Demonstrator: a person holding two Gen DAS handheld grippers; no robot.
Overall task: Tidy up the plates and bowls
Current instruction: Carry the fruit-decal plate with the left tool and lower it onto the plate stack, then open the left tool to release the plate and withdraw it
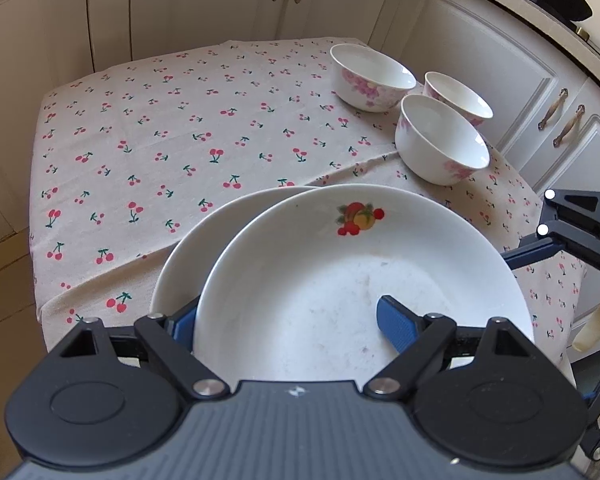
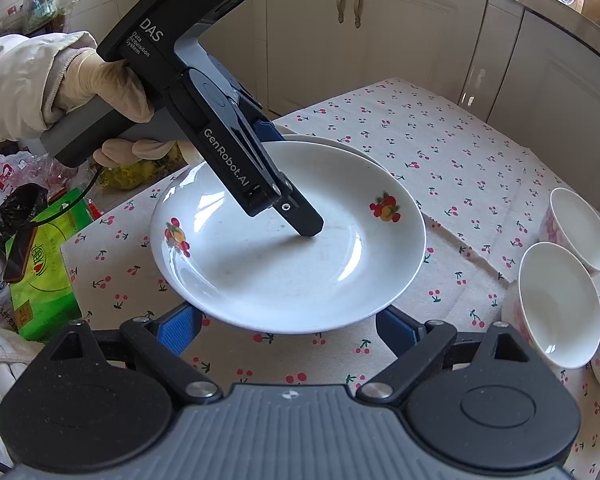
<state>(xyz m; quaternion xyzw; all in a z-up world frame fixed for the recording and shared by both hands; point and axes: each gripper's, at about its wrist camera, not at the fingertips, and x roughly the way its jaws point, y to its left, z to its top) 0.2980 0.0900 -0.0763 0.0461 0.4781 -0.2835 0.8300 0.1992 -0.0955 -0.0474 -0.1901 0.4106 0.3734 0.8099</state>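
While the white ceramic plate with fruit decals (image 2: 288, 240) sat tilted over a second white plate (image 1: 188, 248) at the near edge of the cherry-print tablecloth (image 1: 160, 140), the left gripper (image 1: 288, 320) pinched its rim, apparently to stack it. The right gripper (image 2: 292, 328) hung spread beside it. Three floral white bowls (image 1: 440, 140) waited far right.

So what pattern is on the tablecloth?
Small red cherries with green stems on the beige cotton tablecloth, clearest in the left wrist view.
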